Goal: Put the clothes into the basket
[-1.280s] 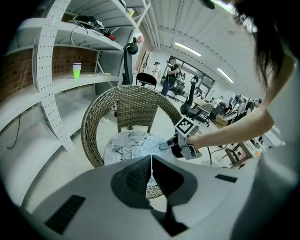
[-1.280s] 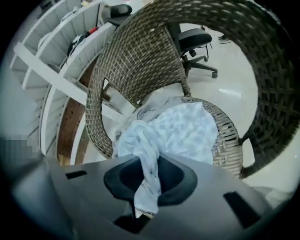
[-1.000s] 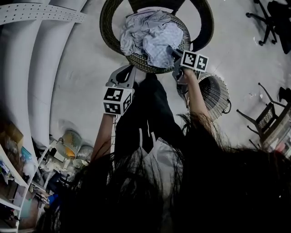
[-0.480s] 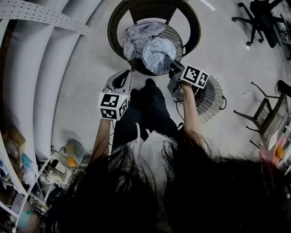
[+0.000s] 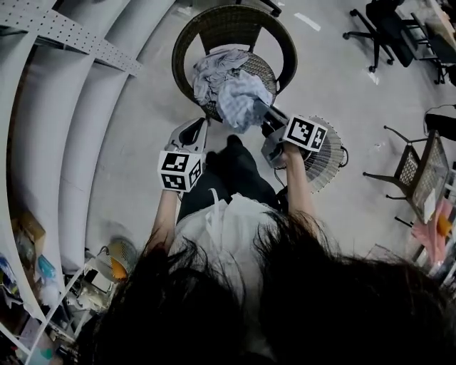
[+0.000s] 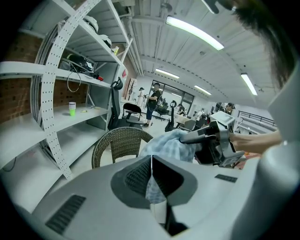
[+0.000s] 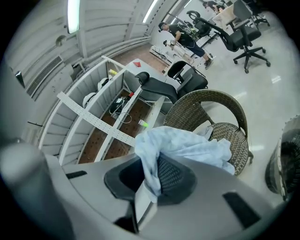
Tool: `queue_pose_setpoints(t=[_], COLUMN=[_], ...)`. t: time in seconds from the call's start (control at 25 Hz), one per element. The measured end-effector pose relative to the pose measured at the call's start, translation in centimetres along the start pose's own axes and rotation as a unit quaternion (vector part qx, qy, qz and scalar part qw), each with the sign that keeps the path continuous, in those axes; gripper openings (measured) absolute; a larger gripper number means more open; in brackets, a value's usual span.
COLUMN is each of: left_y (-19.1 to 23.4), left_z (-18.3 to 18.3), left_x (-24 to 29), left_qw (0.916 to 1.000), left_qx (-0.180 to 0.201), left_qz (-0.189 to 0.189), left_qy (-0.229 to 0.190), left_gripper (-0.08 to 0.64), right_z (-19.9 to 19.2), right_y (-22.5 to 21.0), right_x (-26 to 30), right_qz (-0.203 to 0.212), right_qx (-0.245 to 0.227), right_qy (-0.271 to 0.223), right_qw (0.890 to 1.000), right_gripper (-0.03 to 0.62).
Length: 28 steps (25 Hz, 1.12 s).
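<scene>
A wicker chair [image 5: 187,44] bears a clothes pile [image 5: 212,70], and the basket [image 5: 329,153] stands near it. A blue cloth [image 5: 241,103] hangs over the seat's front, pinched in the right gripper [image 5: 261,111]. The left gripper [image 5: 197,123] is pressed together, empty.

On my feed a wicker chair [image 5: 235,16] with a round back stands on the pale floor [image 5: 135,142]. To its left I see grey shelving [image 5: 78,43] with perforated uprights. A green cup [image 6: 72,108] stands on one shelf, and cables [image 6: 77,63] lie on the shelf above it. A black office chair [image 6: 114,105] stands just beside the shelving's far end. More office chairs [image 5: 377,25] stand well apart at the far right, and a black mesh-backed chair [image 5: 410,170] is nearer on that side. Long ceiling lights [image 6: 194,33] are lit overhead. Far down the room I can make out a person [image 6: 153,101] standing among desks.
</scene>
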<state>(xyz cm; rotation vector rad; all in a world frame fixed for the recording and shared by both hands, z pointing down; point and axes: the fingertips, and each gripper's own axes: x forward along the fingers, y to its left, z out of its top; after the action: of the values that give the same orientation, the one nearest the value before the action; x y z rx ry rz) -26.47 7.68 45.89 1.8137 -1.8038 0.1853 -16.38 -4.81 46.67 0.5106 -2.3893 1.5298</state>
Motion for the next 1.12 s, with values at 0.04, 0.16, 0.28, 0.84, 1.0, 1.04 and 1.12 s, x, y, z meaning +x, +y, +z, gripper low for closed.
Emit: queue_pose_setpoints(t=[0.04, 0.16, 0.28, 0.84, 1.0, 1.04, 1.12], left_y=[-0.3, -1.1, -1.6, -5.9, -8.6, -9.2, -10.5], left_z=[0.2, 0.7, 0.9, 0.9, 1.5, 1.7, 1.9], left_x=[-0.2, -1.2, -2.1, -1.9, -0.4, 0.0, 0.8], left_qw=[1.0000, 0.9997, 0.9991, 0.9896, 0.9843, 0.9830, 0.9805], left_qx=[0.003, 0.014, 0.023, 0.066, 0.080, 0.082, 0.087], left_qz=[-0.005, -0.018, -0.035, -0.128, -0.157, -0.163, -0.176], left_qy=[-0.002, -0.003, -0.004, 0.008, 0.012, 0.011, 0.010], left_gripper=[0.021, 0.021, 0.021, 0.021, 0.021, 0.021, 0.021], right_z=[-0.1, -0.5, -1.2, -2.7, -1.9, -1.6, -1.0], right_y=[0.6, 2.4, 3.8, 4.9, 4.2, 3.9, 3.3], right_x=[-0.4, -1.8, -2.9, -9.7, -12.7, -13.5, -14.9], right_qz=[0.001, 0.003, 0.005, -0.017, -0.030, -0.034, -0.041], right_qx=[-0.002, -0.005, -0.005, 0.025, 0.031, 0.032, 0.034], right_qy=[-0.003, -0.012, -0.028, -0.122, -0.152, -0.160, -0.175], right_qw=[1.000, 1.000, 1.000, 0.992, 0.987, 0.986, 0.983], right_gripper=[0.061, 0.061, 0.061, 0.061, 0.060, 0.061, 0.061])
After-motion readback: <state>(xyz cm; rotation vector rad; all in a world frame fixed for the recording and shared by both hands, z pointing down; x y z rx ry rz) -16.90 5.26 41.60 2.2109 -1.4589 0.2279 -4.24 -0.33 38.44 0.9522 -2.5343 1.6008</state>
